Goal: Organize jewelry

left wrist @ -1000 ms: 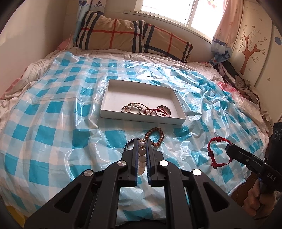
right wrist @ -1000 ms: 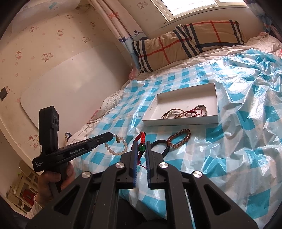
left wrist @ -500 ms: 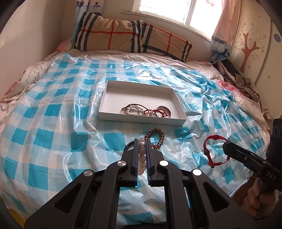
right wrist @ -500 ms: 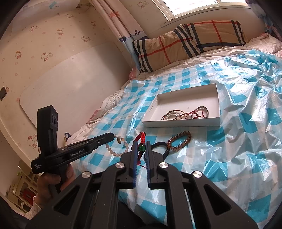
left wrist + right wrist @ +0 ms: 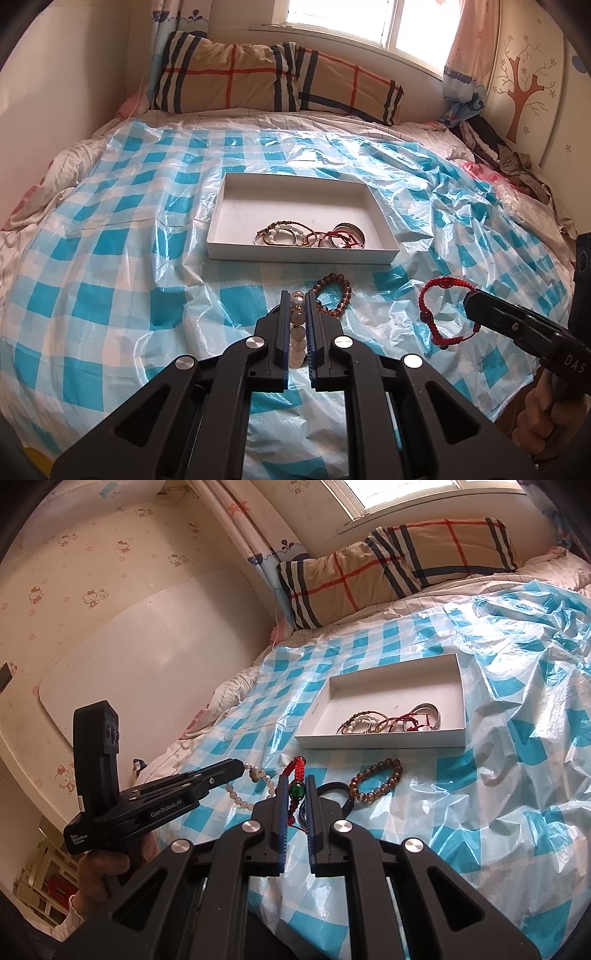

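Pale bead bracelet (image 5: 297, 334) pinched in left gripper (image 5: 297, 295); red cord bracelet (image 5: 295, 775) in right gripper (image 5: 297, 781).

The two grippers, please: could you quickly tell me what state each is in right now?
Left gripper: closed on the pale bead bracelet.
Right gripper: closed on the red cord bracelet.

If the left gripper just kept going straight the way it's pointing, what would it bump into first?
Probably the brown bead bracelet lying on the checked plastic sheet, just beyond the left gripper; the white box lies farther on. Depth is hard to judge here.
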The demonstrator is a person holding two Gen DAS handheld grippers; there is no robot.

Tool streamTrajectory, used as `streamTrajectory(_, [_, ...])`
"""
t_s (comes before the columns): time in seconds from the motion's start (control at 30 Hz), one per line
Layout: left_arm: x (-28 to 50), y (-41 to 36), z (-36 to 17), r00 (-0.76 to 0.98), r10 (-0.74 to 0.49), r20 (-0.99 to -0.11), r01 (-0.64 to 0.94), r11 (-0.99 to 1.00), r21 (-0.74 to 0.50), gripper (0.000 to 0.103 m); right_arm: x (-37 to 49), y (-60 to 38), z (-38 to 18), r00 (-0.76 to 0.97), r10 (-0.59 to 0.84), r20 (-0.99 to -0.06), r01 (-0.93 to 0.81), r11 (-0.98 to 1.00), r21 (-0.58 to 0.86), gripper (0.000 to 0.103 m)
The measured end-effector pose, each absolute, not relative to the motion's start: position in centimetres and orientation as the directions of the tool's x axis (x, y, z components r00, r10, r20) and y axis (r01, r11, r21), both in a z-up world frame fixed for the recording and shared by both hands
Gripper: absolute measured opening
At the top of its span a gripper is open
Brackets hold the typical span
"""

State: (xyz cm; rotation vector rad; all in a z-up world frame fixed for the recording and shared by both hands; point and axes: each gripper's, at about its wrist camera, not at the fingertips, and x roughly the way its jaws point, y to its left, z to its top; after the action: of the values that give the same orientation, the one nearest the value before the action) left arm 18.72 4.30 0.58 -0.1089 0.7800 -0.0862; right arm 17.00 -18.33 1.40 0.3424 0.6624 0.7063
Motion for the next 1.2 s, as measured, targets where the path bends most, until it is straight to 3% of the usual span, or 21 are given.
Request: streamTrajectory(1.2, [20.4,3.7,-0.1,0.707,-0.111,-0.699,0.039,0.992,-0.118,0.007,18.4,-18.3,1.0,0.570,0.695,-0.438,-0.485,0.715,0.504,0.010])
